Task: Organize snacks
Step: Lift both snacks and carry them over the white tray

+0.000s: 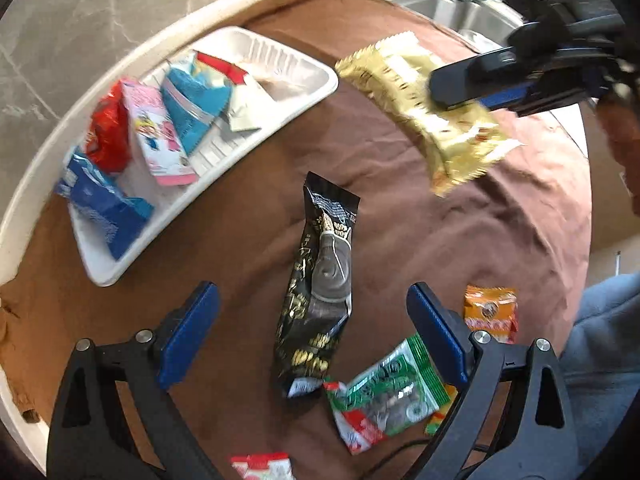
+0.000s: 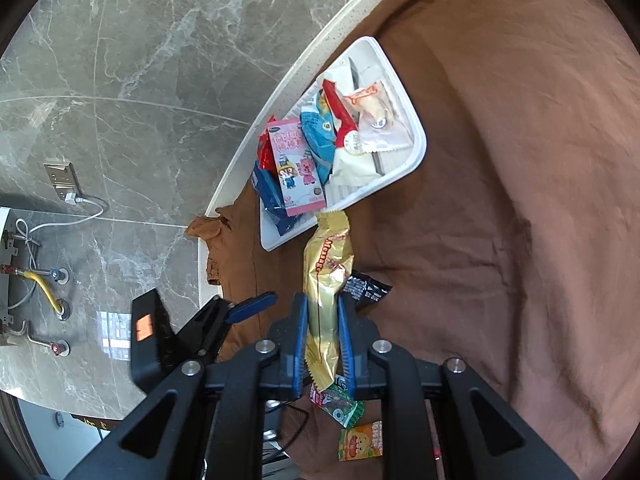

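A white tray at the table's far left holds several snack packets: blue, red, pink and white ones. My left gripper hangs open over a black snack packet that lies flat on the brown cloth between its fingers, untouched by the pads. My right gripper is shut on a gold snack packet, held in the air just short of the tray. In the left wrist view the gold packet hangs at the upper right.
A green packet, an orange packet and a red-white packet lie on the brown cloth near me. A sink with a tap is at the far edge. A person's grey sleeve is at the right.
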Available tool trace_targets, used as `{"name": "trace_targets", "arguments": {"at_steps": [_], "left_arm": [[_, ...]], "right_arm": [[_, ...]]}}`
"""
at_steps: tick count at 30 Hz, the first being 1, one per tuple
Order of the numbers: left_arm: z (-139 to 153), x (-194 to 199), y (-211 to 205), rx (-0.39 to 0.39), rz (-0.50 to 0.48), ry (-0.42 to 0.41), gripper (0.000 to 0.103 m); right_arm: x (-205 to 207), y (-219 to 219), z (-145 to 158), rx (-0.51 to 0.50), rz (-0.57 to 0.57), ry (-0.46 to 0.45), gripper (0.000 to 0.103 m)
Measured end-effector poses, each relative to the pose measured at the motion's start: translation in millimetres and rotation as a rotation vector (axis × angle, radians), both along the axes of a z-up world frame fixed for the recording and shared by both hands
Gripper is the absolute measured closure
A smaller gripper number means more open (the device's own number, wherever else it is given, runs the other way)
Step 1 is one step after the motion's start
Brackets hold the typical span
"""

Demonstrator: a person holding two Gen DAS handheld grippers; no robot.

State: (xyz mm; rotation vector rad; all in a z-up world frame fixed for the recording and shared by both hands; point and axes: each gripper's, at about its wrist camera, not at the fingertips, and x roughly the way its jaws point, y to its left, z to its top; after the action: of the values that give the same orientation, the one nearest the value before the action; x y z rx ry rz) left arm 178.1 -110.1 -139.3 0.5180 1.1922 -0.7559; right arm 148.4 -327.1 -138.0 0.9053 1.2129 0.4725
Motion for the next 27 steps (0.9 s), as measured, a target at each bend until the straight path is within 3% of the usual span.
{"name": "trace_targets", "arguments": {"at_steps": [2, 5, 6, 7, 19, 20, 22, 27], "left_arm": [[-10, 3, -4, 0.014, 0.002, 0.022, 0.013], [-27, 4, -9, 0.083, -0.031, 0.034, 0.030], [-30, 5, -8, 0.084, -0.027, 0.044, 0.046], [-32, 7, -8, 0.075, -0.022, 0.060, 0.068], [-27, 12, -7, 0.001, -0.001, 0.119, 0.073], [-23, 13, -4, -0.011, 0.010, 0.118, 0.075], [-19, 13, 1, -0.032, 0.036, 0.117, 0.087], [-3, 17, 19, -0.057, 0.094, 0.090, 0.089]], "right_arm": [[-2, -1, 0, 0.001, -0.006, 0.004, 0.086], [-5, -4, 0, 0.001, -0.019, 0.003, 0.086], [-5, -5, 0, 0.002, -0.023, 0.003, 0.086], [-6, -7, 0, 0.003, -0.029, 0.001, 0.086], [-12, -8, -2, 0.004, -0.048, 0.002, 0.086], [-12, -7, -1, 0.007, -0.047, 0.002, 0.086], [-12, -7, 0, 0.007, -0.047, -0.003, 0.086], [-8, -4, 7, -0.001, -0.038, -0.025, 0.086]]}}
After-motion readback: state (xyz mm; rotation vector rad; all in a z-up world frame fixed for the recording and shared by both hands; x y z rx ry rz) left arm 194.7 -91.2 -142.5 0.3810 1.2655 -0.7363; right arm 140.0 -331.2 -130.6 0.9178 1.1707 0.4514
